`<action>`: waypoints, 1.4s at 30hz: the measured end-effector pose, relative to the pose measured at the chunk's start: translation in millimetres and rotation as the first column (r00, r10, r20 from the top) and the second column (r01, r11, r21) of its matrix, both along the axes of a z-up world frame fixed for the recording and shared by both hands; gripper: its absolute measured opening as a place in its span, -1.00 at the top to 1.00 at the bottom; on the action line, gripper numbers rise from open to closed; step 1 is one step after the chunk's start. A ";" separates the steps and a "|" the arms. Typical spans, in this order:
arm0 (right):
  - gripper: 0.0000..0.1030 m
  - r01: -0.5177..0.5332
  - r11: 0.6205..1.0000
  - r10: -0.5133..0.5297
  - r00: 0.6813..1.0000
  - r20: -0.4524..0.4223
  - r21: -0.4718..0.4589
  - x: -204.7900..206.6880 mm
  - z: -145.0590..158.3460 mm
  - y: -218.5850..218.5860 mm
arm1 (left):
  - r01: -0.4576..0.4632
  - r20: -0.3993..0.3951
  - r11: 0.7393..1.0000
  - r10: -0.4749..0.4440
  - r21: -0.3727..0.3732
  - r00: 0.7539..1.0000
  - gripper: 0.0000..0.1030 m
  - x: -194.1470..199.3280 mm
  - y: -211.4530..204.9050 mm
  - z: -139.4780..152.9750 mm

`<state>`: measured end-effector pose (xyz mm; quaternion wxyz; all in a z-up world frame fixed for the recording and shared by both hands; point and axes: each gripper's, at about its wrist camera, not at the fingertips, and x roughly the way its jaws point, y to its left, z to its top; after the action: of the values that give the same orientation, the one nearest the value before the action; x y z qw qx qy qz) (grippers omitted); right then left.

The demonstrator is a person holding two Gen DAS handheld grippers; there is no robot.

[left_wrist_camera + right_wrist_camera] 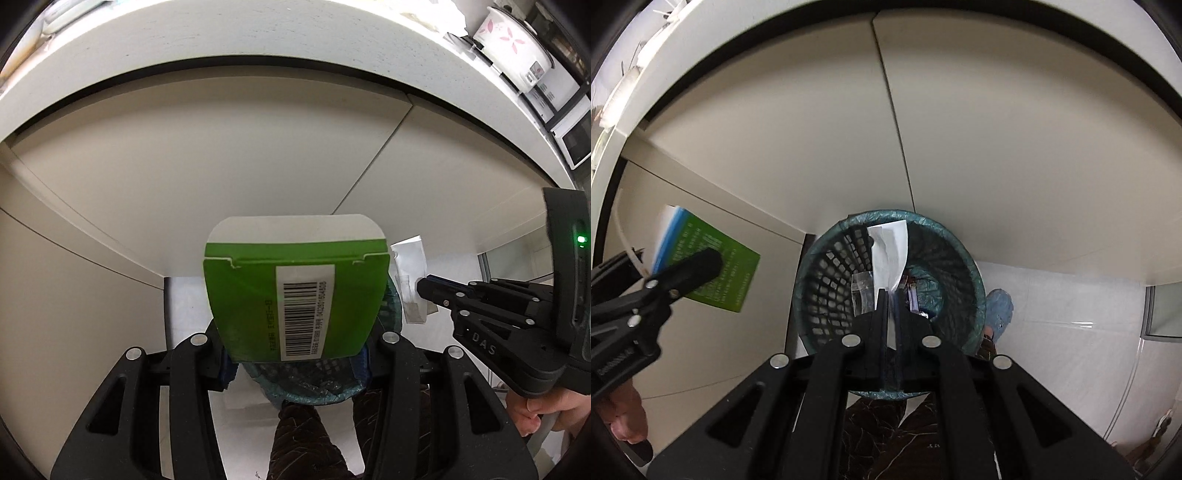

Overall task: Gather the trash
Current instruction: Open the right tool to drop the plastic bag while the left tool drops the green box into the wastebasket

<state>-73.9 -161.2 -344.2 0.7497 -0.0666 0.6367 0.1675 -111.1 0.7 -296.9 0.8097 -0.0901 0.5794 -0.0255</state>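
Over a kitchen floor, the right gripper points steeply down, jaws pinched nearly closed on a white paper wrapper whose long axis runs out along the fingers, hanging directly above the open mouth of the bag-lined black basket. The left gripper clamps a green carton at mid width, also above the basket, toward its left rim. Behind stand beige cabinet doors. The wrapper looks nearer a clean drop.

Glossy green cardboard box, crinkly plastic-lined mesh bin, smooth matt cabinet doors
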 end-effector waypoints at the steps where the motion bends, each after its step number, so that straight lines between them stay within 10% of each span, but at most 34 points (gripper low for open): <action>1: 0.86 -0.003 1.000 0.003 1.000 -0.003 0.002 -0.7 0.1 0.4 | -0.002 -0.002 1.000 0.002 0.000 1.000 0.10 -0.1 -1.6 0.0; 29: -0.67 0.034 0.999 -0.035 0.999 0.024 0.034 5.5 3.1 -15.5 | 0.027 -0.068 1.000 -0.026 0.011 0.997 0.10 24.5 -31.9 -13.5; 42: -0.85 0.144 0.989 -0.141 0.982 0.124 -0.015 7.8 23.7 -68.0 | 0.106 -0.084 0.994 -0.106 -0.015 0.991 0.09 31.6 -58.0 -24.2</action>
<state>-66.1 -229.2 -320.5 0.7965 -0.0399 0.5947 0.1015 -79.4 -57.2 -321.1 0.7814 -0.0643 0.6170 -0.0676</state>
